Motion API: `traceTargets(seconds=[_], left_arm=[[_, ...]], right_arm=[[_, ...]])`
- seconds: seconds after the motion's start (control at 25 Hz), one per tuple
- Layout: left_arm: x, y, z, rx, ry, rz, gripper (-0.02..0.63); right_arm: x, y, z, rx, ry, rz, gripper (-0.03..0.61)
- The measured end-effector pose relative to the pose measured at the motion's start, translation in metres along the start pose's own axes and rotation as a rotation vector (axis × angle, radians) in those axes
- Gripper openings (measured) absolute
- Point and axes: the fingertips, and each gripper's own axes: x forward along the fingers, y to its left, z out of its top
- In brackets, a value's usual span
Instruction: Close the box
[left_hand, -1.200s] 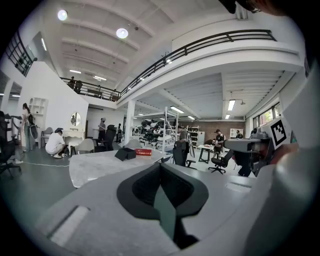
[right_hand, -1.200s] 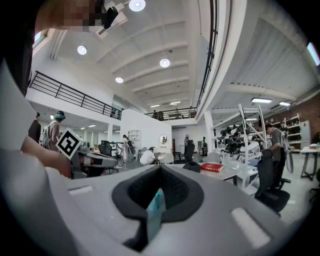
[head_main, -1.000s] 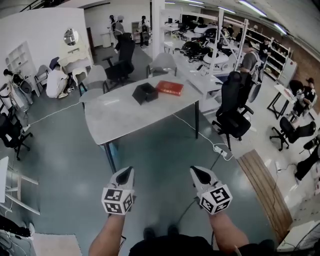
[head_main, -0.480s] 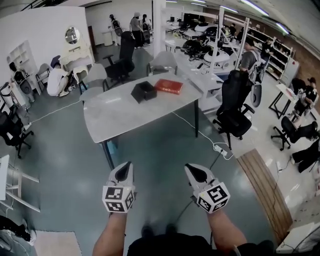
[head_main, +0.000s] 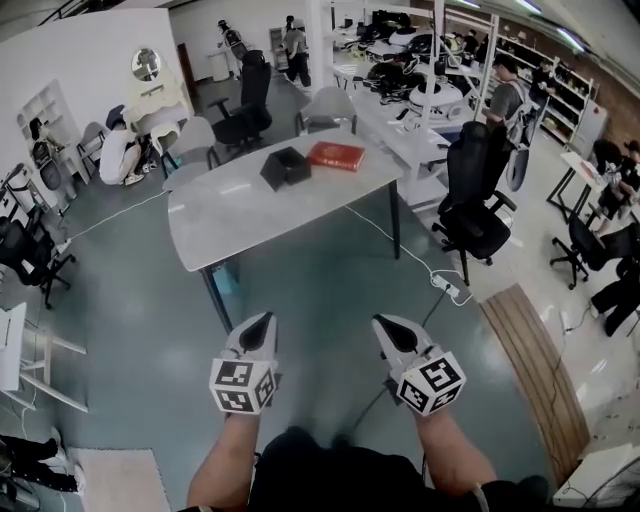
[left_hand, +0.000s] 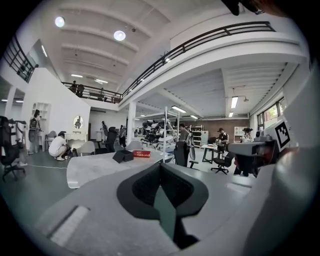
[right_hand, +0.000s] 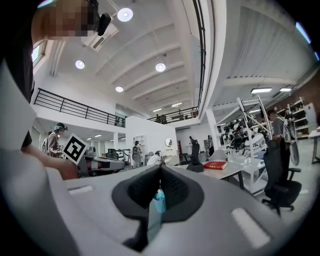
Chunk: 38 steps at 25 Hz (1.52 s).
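A black open box (head_main: 286, 167) sits on the far part of a grey table (head_main: 240, 215), with its red lid (head_main: 336, 155) lying flat just to its right. The box (left_hand: 122, 156) and the red lid (left_hand: 141, 154) also show small in the left gripper view; the box (right_hand: 195, 167) and the lid (right_hand: 215, 165) show in the right gripper view. My left gripper (head_main: 264, 322) and right gripper (head_main: 382, 326) are held side by side over the floor, well short of the table. Both are shut and hold nothing.
Black office chairs (head_main: 478, 205) stand right of the table and grey chairs (head_main: 326, 108) behind it. A white cable (head_main: 400, 250) runs from the table to a power strip on the floor. A wooden strip (head_main: 530, 370) lies at right. Several people stand or sit around the room.
The view has drawn a little nearer to the table, and both grippers have shifted slightly up in it. Both jaws stay shut.
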Motion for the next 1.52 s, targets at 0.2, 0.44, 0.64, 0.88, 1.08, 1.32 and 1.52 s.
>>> traceTargets(seconds=[0.2, 0.44, 0.64, 0.88, 1.08, 1.32, 1.52], left_arm=[[0.008, -0.001, -0.003, 0.004, 0.001, 0.014, 0.009], [0.030, 0.017, -0.006, -0.009, 0.011, 0.005, 0.009], [0.072, 0.051, -0.006, -0.020, 0.014, -0.003, 0.009], [0.138, 0.111, 0.003, -0.019, -0.009, -0.024, 0.009], [0.194, 0.166, 0.018, -0.021, -0.016, -0.051, 0.009], [0.238, 0.217, 0.033, -0.014, -0.012, -0.092, 0.009], [0.260, 0.252, 0.033, -0.016, 0.000, -0.114, 0.009]], right_arm=[[0.006, -0.006, -0.005, 0.009, 0.012, 0.023, 0.002], [0.039, -0.009, -0.016, 0.021, 0.049, 0.033, 0.002], [0.083, -0.027, -0.024, 0.018, 0.084, 0.030, 0.002], [0.163, -0.058, -0.029, 0.014, 0.109, 0.003, 0.002], [0.232, -0.072, -0.029, 0.009, 0.138, -0.001, 0.002], [0.305, -0.080, -0.017, -0.001, 0.148, -0.004, 0.002], [0.348, -0.081, -0.013, -0.017, 0.154, -0.012, 0.002]])
